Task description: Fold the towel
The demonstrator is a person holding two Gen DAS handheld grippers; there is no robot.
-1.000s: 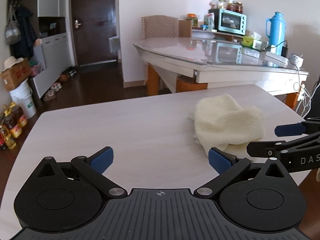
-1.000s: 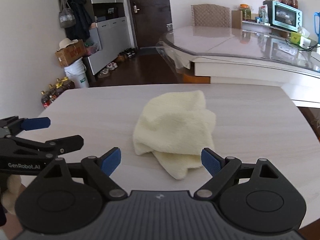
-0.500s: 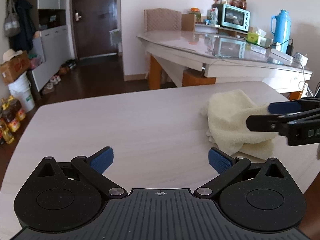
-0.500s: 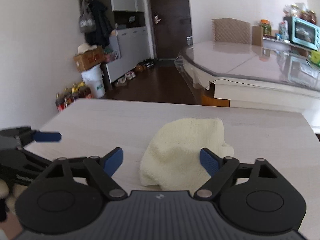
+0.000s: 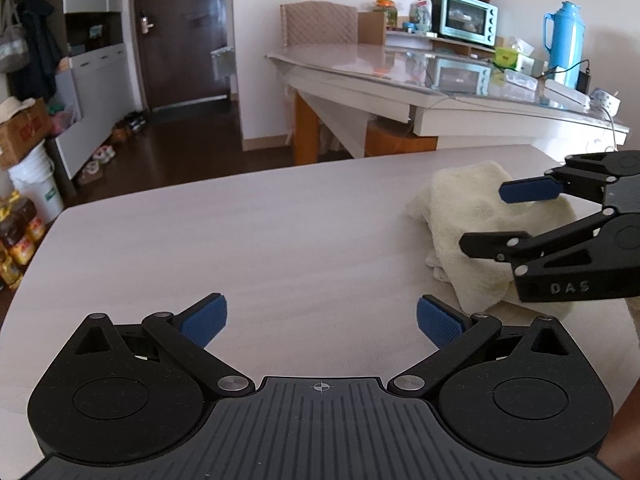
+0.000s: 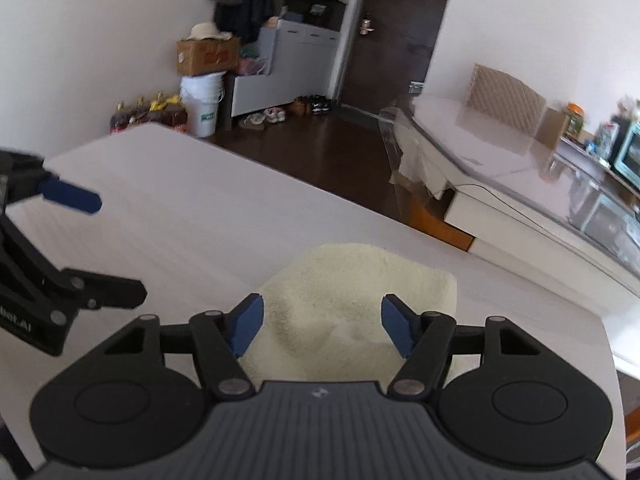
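My right hand-held gripper (image 6: 318, 322), spread wide, hovers over the crumpled towel (image 6: 352, 312) at lower centre on the counter (image 6: 200, 232); pinching several bunched layers could tangle the fold

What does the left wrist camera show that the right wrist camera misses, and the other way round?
Only the left wrist view shows the blue thermos and the tissue box on the glass-topped table. Only the right wrist view shows the hat lying on the cardboard box. Both show the crumpled cream towel on the pale table, both open grippers, left and right, and the dark door.
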